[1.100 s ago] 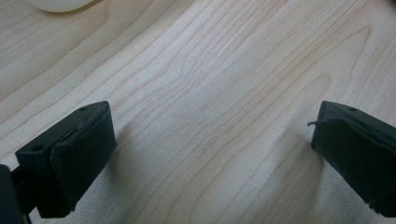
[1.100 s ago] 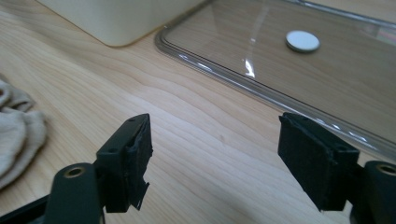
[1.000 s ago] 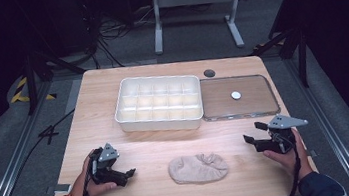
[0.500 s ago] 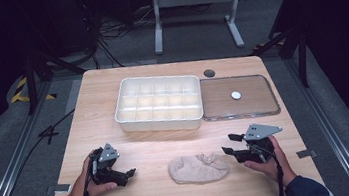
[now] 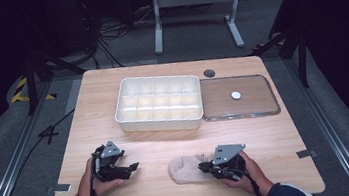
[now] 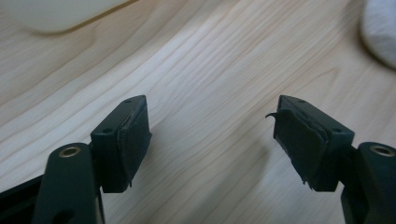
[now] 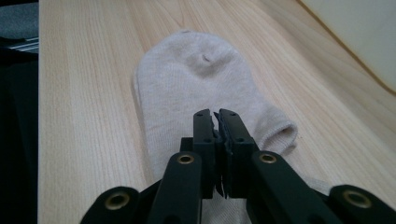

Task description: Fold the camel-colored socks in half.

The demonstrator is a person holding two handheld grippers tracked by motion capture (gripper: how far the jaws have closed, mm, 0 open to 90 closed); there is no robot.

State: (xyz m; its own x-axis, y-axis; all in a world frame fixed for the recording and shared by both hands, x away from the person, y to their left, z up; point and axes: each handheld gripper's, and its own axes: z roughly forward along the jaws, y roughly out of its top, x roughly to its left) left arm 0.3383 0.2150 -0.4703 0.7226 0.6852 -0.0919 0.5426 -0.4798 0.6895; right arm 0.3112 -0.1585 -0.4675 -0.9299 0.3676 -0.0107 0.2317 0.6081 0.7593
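1. Since a second ago, right gripper (image 5: 205, 167) has slid left onto the beige sock (image 5: 187, 169), jaws pressed together; whether they pinch fabric, I cannot tell.
2. Left gripper (image 5: 131, 167) waits spread wide, empty, beside the sock near the table's (image 5: 278, 135) front edge.

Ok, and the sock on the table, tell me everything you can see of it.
The sock is a short ankle sock in pale beige knit, soft and slightly fuzzy. It lies flat on the wooden table near the person's edge, between the two hands, toe pointing toward the left tool and the open cuff bulging at the right-hand end. A small pucker marks the toe area. The right tool sits over the cuff end with its jaws together; whether they pinch fabric cannot be told.
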